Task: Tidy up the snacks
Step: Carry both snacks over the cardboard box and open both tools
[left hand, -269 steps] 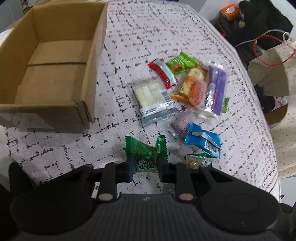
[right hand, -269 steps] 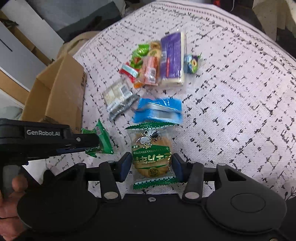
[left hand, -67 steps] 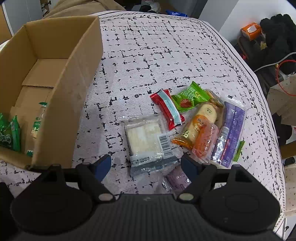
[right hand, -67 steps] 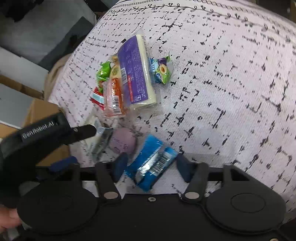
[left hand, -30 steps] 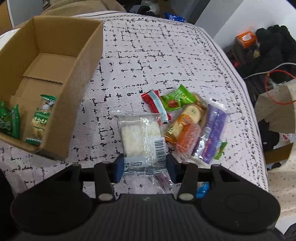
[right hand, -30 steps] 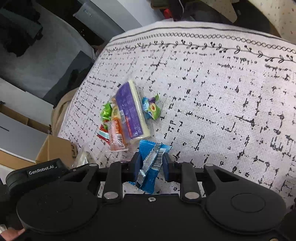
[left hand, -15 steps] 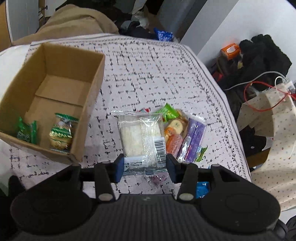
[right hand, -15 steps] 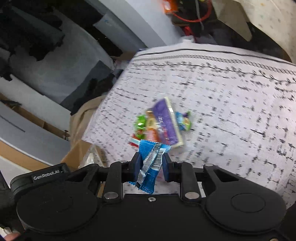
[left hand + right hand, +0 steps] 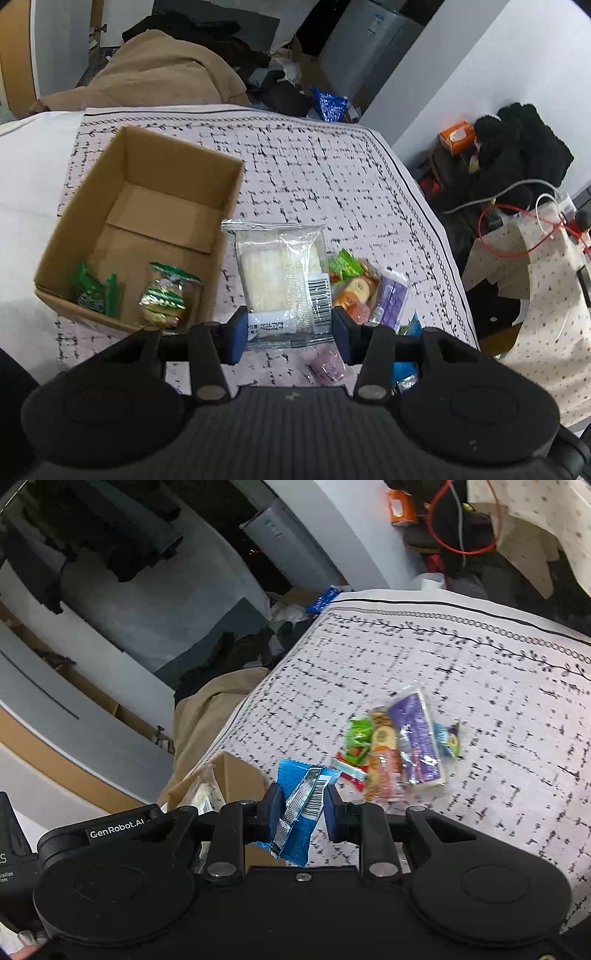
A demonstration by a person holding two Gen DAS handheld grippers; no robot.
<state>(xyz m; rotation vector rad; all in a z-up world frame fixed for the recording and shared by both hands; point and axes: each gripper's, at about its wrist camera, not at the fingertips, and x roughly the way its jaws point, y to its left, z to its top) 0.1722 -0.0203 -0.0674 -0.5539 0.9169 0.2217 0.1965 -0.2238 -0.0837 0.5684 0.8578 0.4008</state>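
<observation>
My left gripper point(image 9: 287, 334) is shut on a clear packet of white rice cakes point(image 9: 280, 273) and holds it above the table, just right of the open cardboard box point(image 9: 221, 206). The box holds a small green packet point(image 9: 94, 291) and a green-and-white biscuit packet point(image 9: 164, 299). My right gripper point(image 9: 300, 814) is shut on a blue snack packet point(image 9: 301, 805), held high above the table near the box point(image 9: 236, 775). Several snacks point(image 9: 365, 291) lie in a pile on the cloth; the pile also shows in the right wrist view point(image 9: 399, 753).
A purple round sweet point(image 9: 327, 365) lies on the patterned tablecloth point(image 9: 314, 173) under my left gripper. A tan blanket point(image 9: 155, 74) lies past the table's far edge. A cloth-covered chair with red cable point(image 9: 535, 258) stands at the right.
Both grippers have risen with their packets. The left one has drawn back and up, so the box sits lower left. The right one has swung left toward the box.
</observation>
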